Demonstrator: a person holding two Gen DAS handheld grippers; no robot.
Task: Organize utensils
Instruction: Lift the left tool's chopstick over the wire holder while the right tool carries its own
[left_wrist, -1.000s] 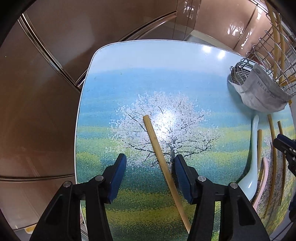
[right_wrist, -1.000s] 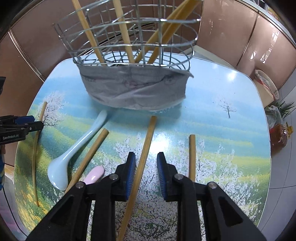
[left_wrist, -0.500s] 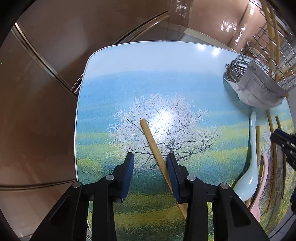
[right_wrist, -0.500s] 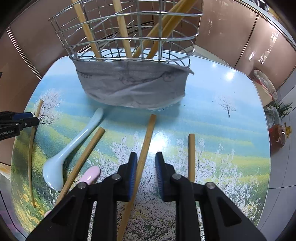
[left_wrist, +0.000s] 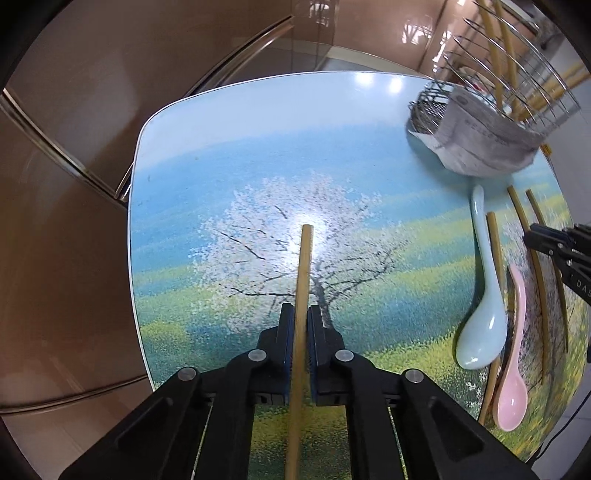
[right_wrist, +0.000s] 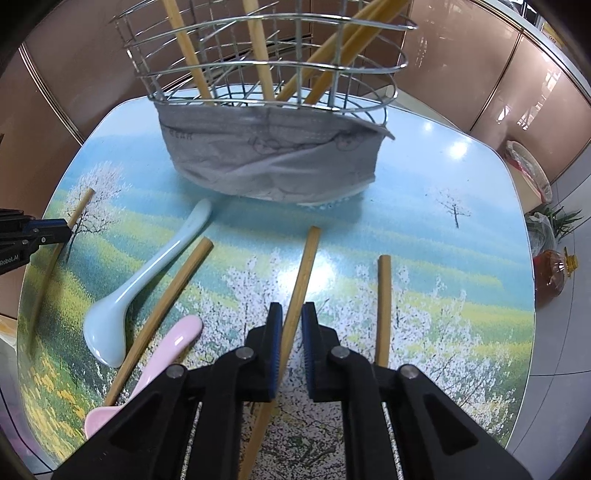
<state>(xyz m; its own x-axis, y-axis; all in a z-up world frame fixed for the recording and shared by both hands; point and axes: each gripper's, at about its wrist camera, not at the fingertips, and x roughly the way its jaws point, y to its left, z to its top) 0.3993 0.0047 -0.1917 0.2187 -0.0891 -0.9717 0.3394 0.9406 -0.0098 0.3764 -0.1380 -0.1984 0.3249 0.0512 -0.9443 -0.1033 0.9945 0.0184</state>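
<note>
Left tongs pinch chopstick (centred) | right tongs spread, straddling stick

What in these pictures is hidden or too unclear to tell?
- Left wrist view: the held chopstick's near end, behind the left gripper.
- Right wrist view: whether the right gripper actually pinches its chopstick.
- Both views: the wire basket's bottom, wrapped by grey cloth.

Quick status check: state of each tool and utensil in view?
left tool: shut on a chopstick
right tool: narrow gap, straddling a chopstick, grip unclear
blue spoon: flat on table
pink spoon: flat on table
wire basket: upright, chopsticks inside
</note>
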